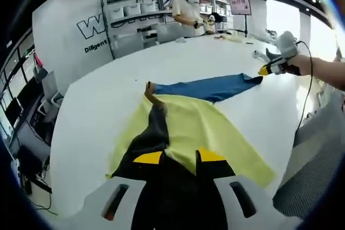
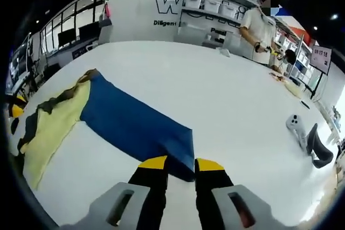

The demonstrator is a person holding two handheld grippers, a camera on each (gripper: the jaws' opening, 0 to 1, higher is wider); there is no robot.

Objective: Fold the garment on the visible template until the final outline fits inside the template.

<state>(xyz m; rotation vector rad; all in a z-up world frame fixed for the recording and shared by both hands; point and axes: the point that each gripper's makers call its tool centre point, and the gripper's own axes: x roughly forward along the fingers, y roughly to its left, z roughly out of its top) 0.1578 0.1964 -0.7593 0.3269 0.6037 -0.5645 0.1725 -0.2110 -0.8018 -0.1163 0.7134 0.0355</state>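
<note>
- The garment [image 1: 215, 86], blue with a dark portion, lies stretched across the white worktop [image 1: 97, 117], partly over a yellow template [image 1: 199, 127]; in the left gripper view it runs from lower centre to the upper right.
- The left tool [image 1: 179, 157], at the bottom of its own view, has its yellow-tipped jaws closed on the garment's dark end, which runs down between them.
- In the right gripper view the right tool [image 2: 180, 164] sits at bottom centre with its jaws against the blue corner of the garment [image 2: 135, 122]; it looks pinched, and the left gripper view shows that tool [image 1: 268, 69] at the far blue end, upper right.
- Judged from this, the step is an early fold: both ends are held and the cloth is spread well beyond the template [image 2: 51, 127].
- The next move probably calls for carrying the blue end over toward the yellow sheet, keeping the edges aligned and the cloth flat.
- A person [image 2: 259, 25] stands by shelves in the background.
</note>
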